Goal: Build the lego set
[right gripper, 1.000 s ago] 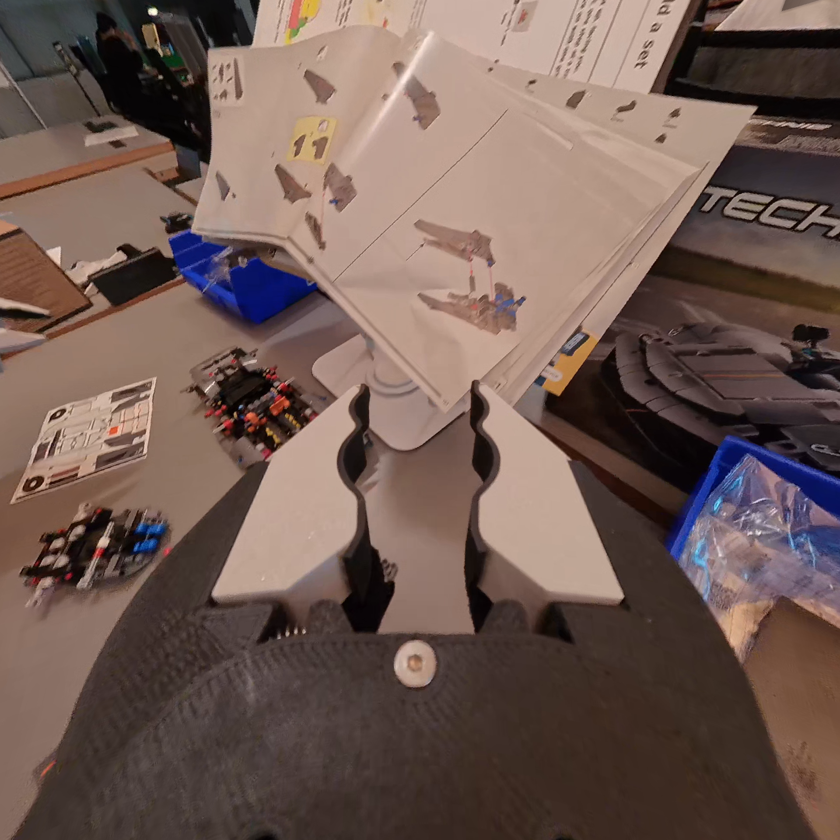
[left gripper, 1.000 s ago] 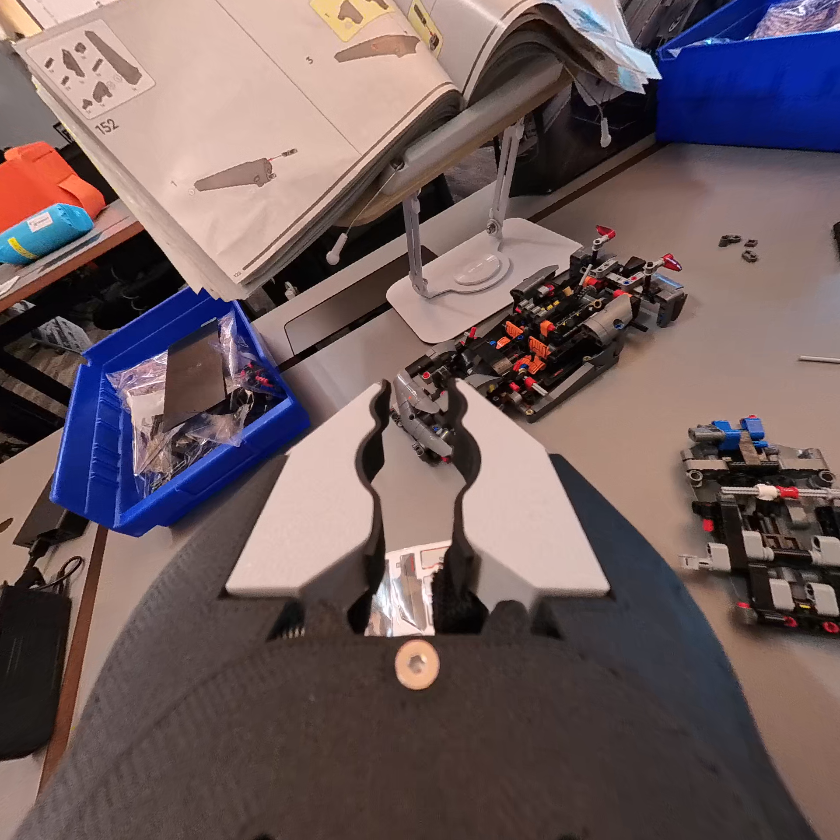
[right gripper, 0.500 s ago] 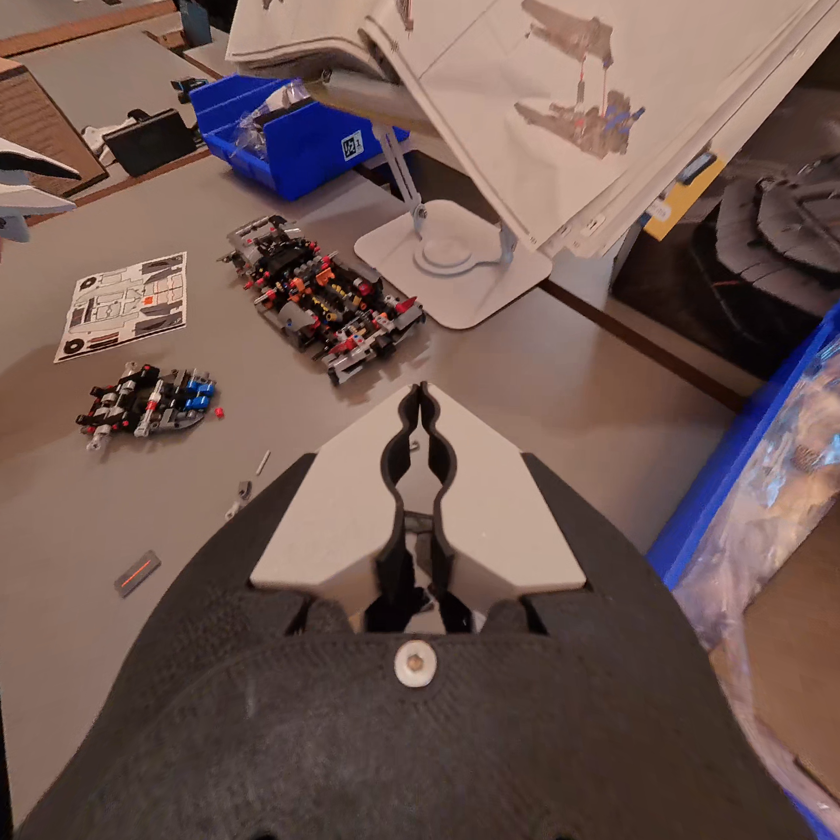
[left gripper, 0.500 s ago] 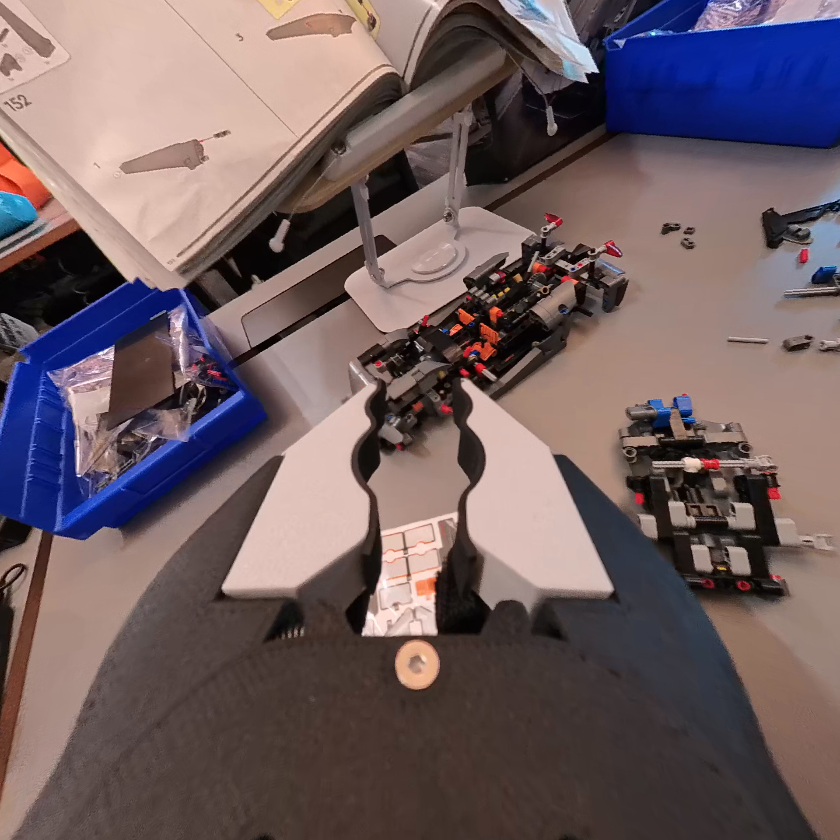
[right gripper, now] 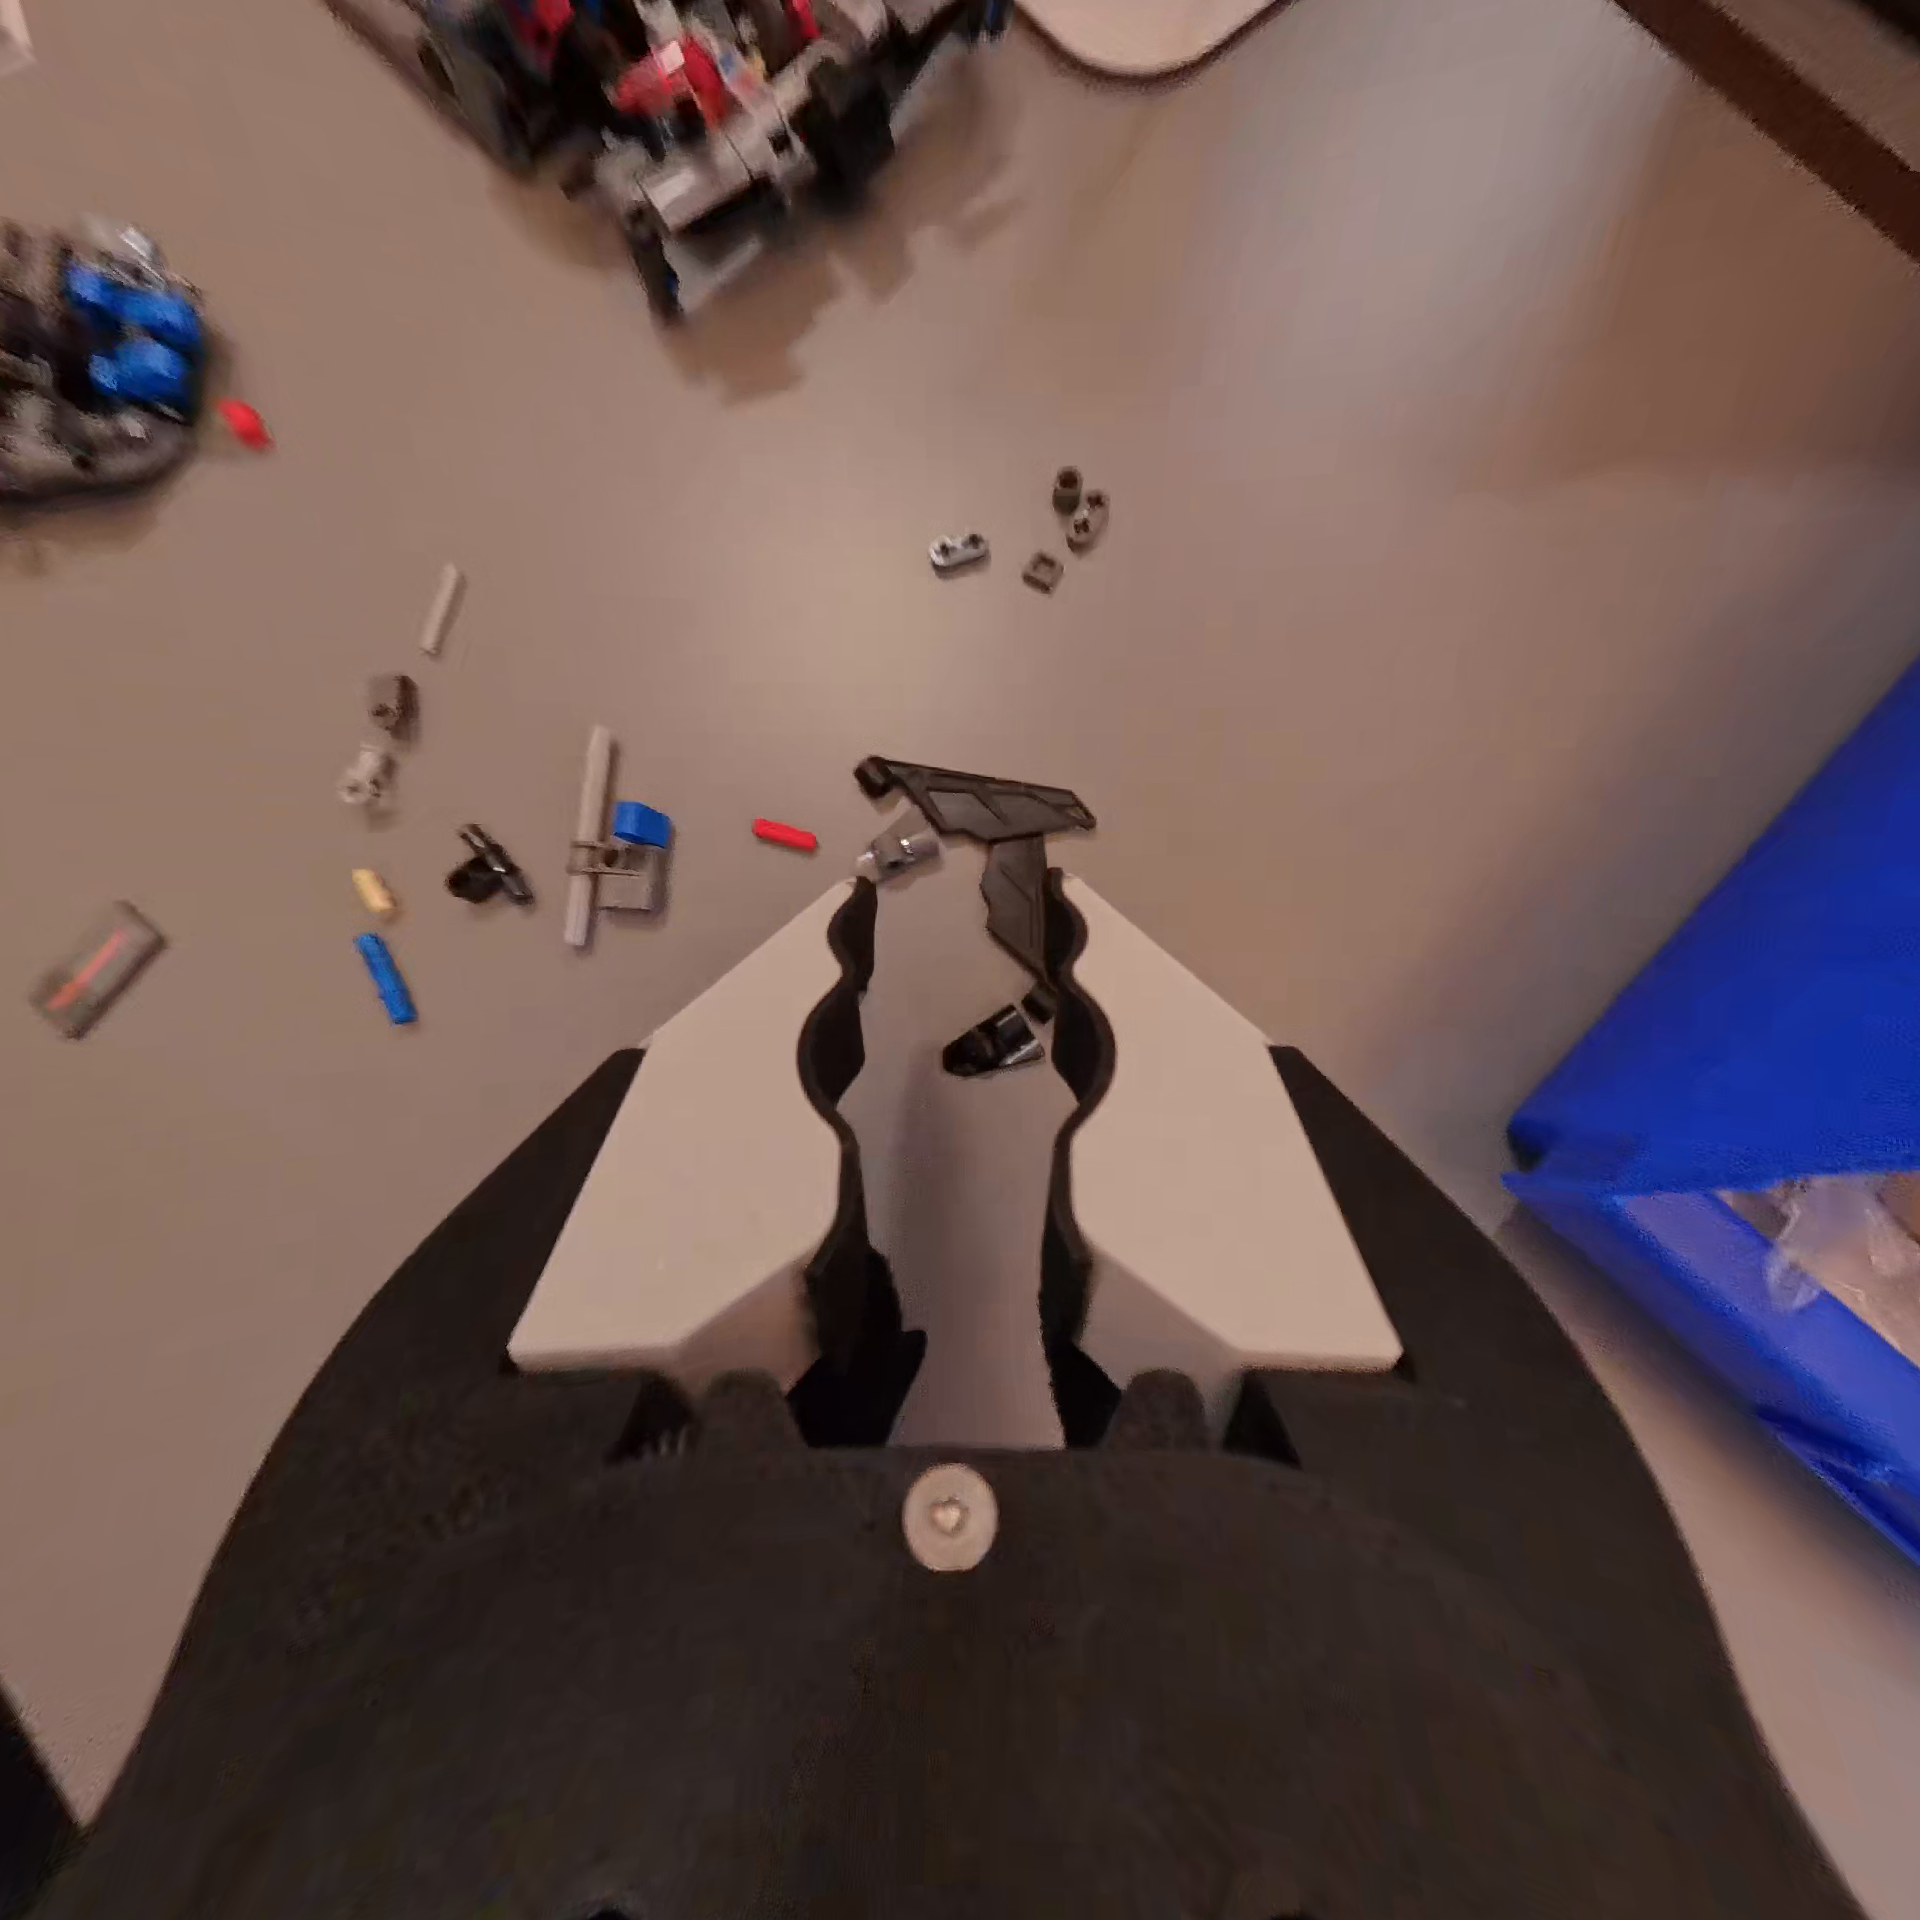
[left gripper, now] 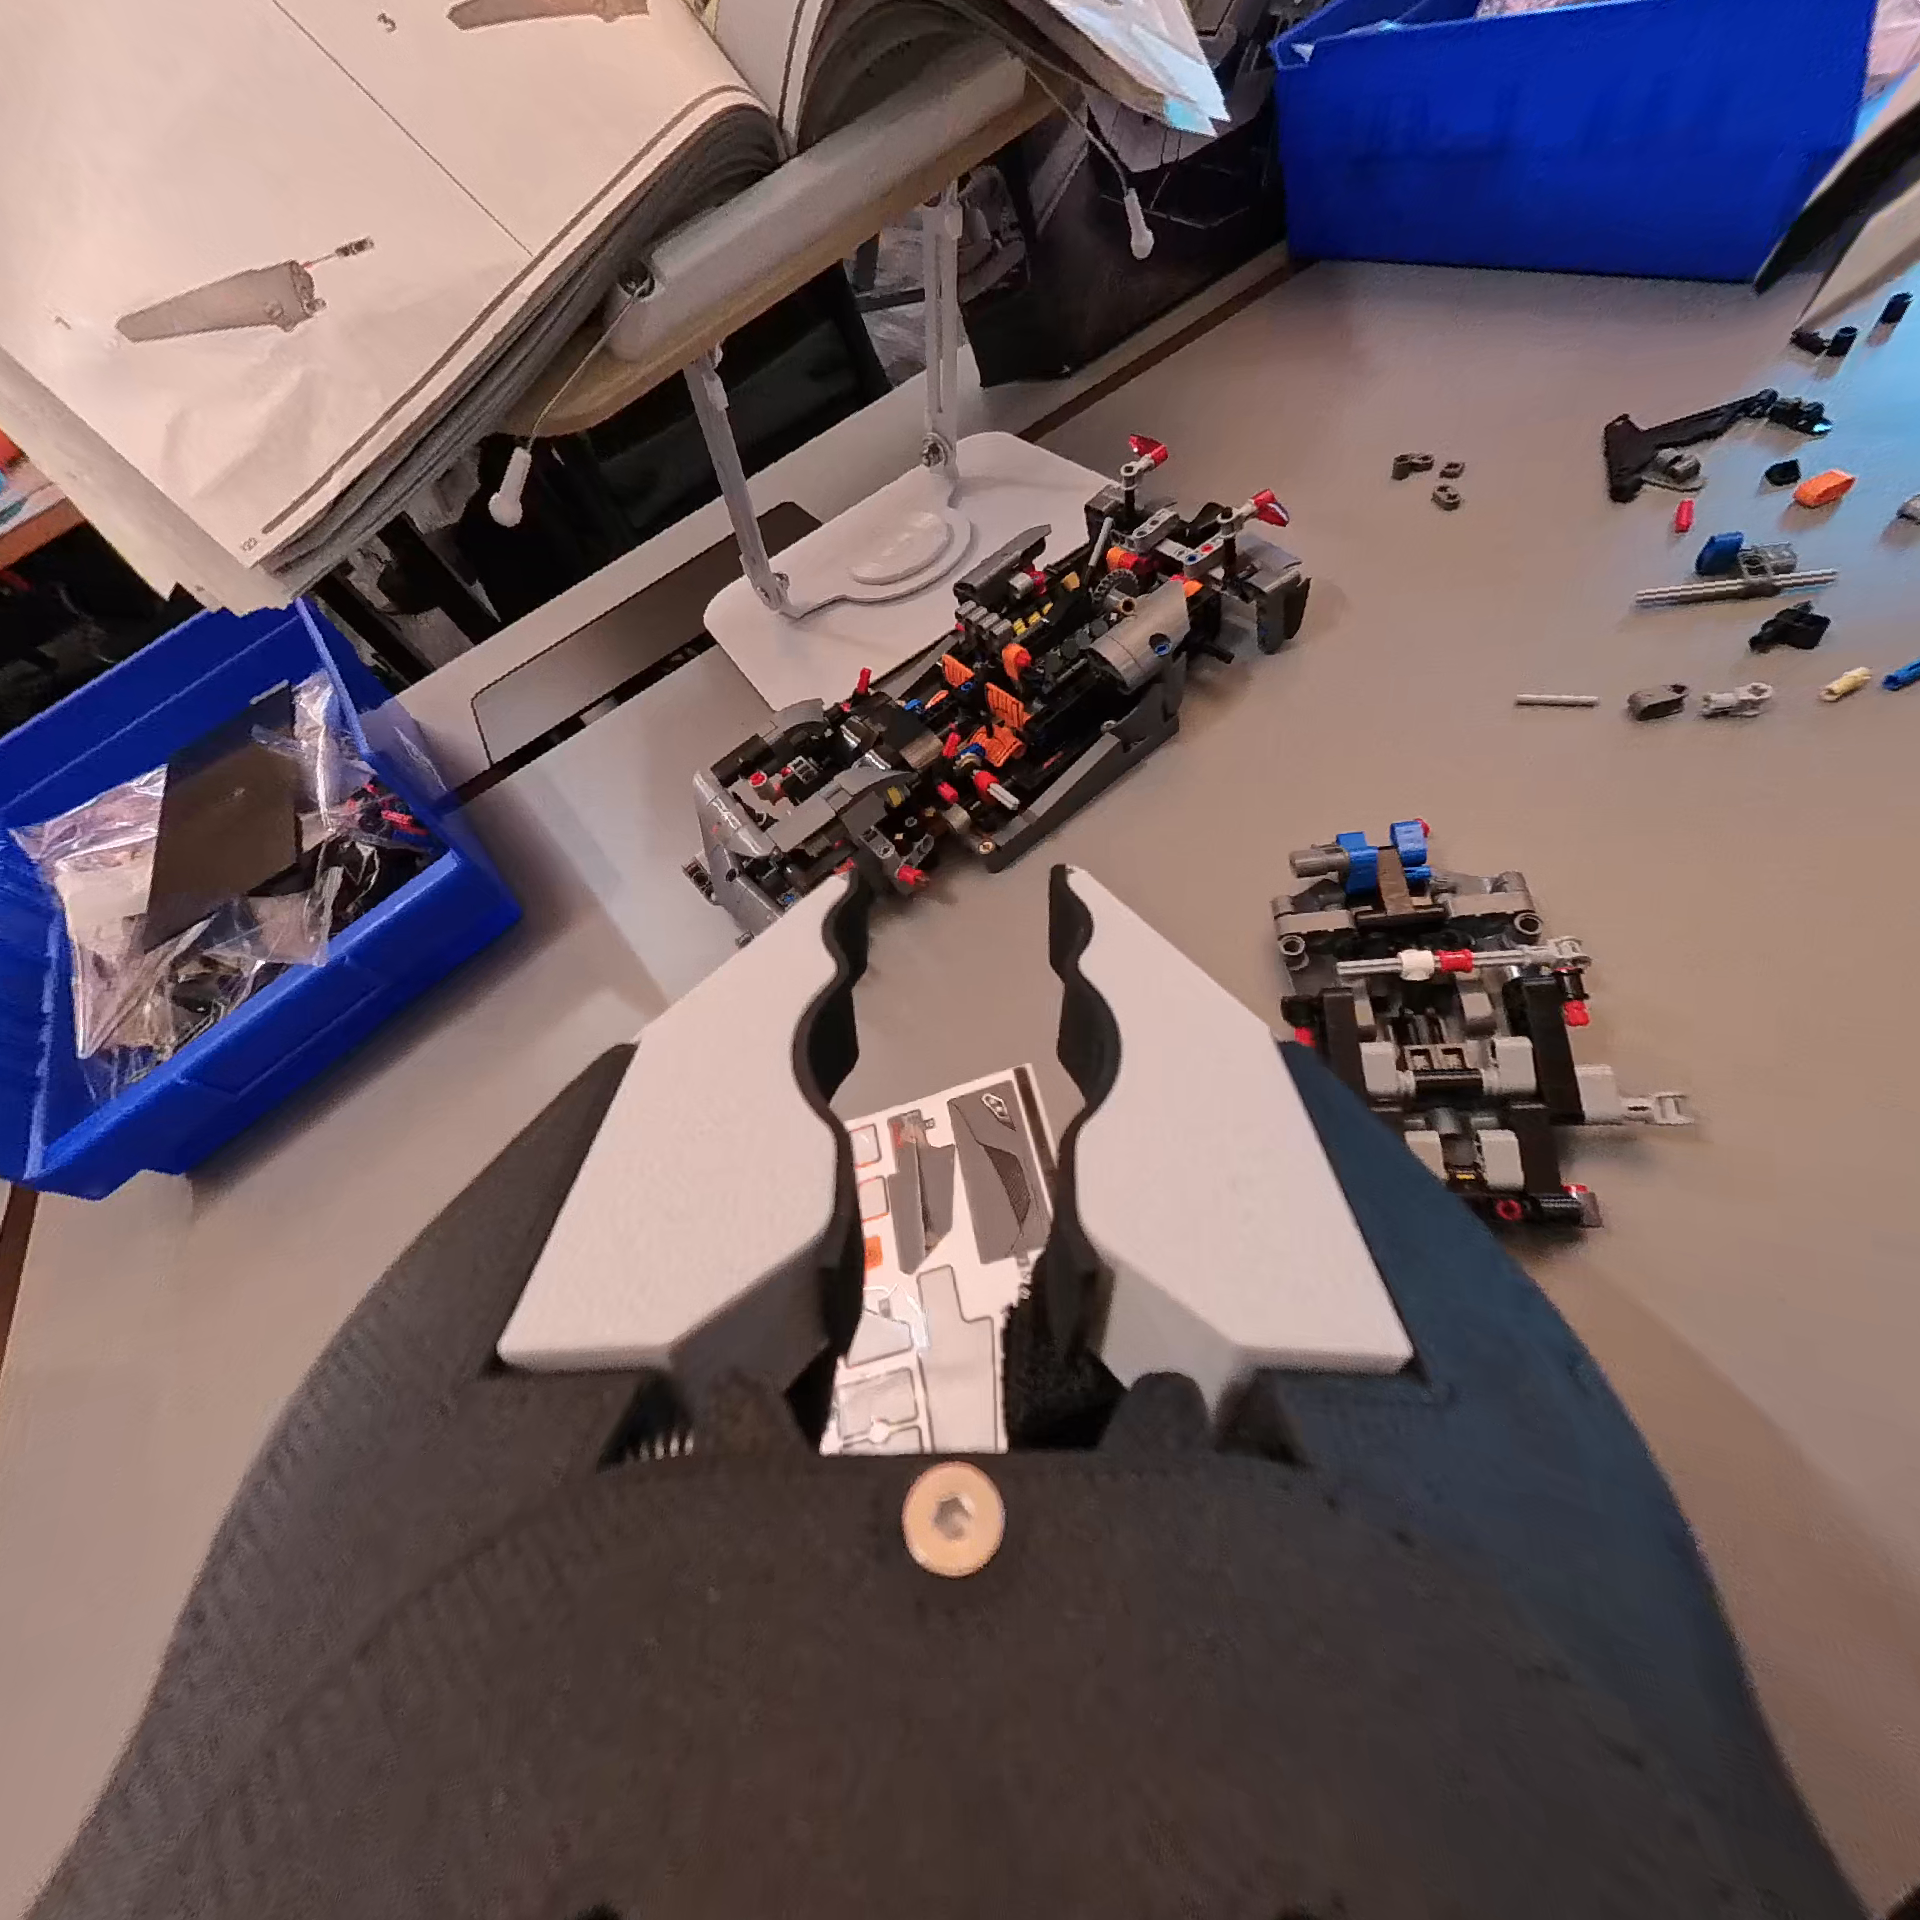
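On the grey worktop (left gripper: 1351, 436), the left tool (left gripper: 954, 883) hangs open and empty above a sticker sheet (left gripper: 951, 1174), which shows through the gap between its fingers. Just past its tips lies the long chassis (left gripper: 997, 707), a dense build of black, grey, orange and red parts, set at a slant with its far end near the white base of a book stand (left gripper: 883, 551). That stand carries an open manual (left gripper: 312, 208) tilted above the worktop. Right of the tool sits a smaller module (left gripper: 1444, 1029) in black and grey with 2 blue parts at its far end, apart from the chassis. Loose pieces are scattered at the far right. A blue bin (left gripper: 260, 1039) holding plastic bags sits at the left, and another blue bin (left gripper: 1558, 135) stands at the back right. Over in the right wrist view, the right tool (right gripper: 956, 883) is also open and holds nothing, pointing down at a black panel (right gripper: 982, 805) whose stem runs back beside the right finger; whether they touch is unclear. A small black piece (right gripper: 992, 1044) lies between the fingers on the worktop. To the left are a red pin (right gripper: 784, 834), a grey axle (right gripper: 590, 831) with a blue part, a blue pin (right gripper: 384, 977) and a tan pin (right gripper: 374, 891). The chassis and module appear blurred at the top.
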The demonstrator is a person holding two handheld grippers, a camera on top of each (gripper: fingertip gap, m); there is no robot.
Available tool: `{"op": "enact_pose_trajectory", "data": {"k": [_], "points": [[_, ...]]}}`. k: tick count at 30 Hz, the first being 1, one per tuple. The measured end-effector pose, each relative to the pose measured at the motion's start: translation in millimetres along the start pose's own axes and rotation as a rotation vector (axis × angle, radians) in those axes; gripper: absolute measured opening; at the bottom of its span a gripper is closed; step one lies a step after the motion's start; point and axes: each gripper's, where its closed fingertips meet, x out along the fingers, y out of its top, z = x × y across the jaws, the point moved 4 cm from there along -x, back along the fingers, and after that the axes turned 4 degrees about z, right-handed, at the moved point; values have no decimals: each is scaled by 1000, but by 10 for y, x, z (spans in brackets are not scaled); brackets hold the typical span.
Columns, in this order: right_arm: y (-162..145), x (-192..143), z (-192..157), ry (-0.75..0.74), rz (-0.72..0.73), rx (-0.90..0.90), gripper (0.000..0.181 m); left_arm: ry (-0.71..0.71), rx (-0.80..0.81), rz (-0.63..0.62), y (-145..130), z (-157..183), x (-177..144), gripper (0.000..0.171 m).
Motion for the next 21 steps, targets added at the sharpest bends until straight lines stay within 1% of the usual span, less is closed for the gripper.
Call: {"op": "enact_pose_trajectory", "data": {"k": [3, 6, 9, 11, 13, 15, 17, 19, 20, 21], "points": [[-80, 138, 40, -40, -76, -34, 31, -1, 6, 1, 6, 44, -37, 33], [-59, 270, 38, -24, -88, -50, 33, 4, 20, 1, 14, 72, -88, 33], [-20, 388, 76, -67, -137, -166, 34, 8, 15, 3, 5, 76, -136, 33], [14, 453, 68, -39, -158, -213, 35, 11, 14, 2, -5, 76, -160, 33], [39, 508, 45, 18, -181, -233, 42, 12, 15, -2, -17, 80, -175, 33], [20, 562, 27, 81, -224, -244, 43, 13, 14, -6, -34, 80, -180, 33], [30, 595, 6, 136, -237, -240, 33, 13, 10, -9, -49, 77, -175, 33], [43, 613, 26, 145, -237, -242, 27, 11, 6, -10, -60, 83, -160, 33], [45, 613, 36, 143, -237, -243, 21, 9, 4, -10, -67, 90, -147, 33], [46, 615, 40, 144, -233, -241, 20, 4, 2, -12, -74, 100, -132, 33]]}}
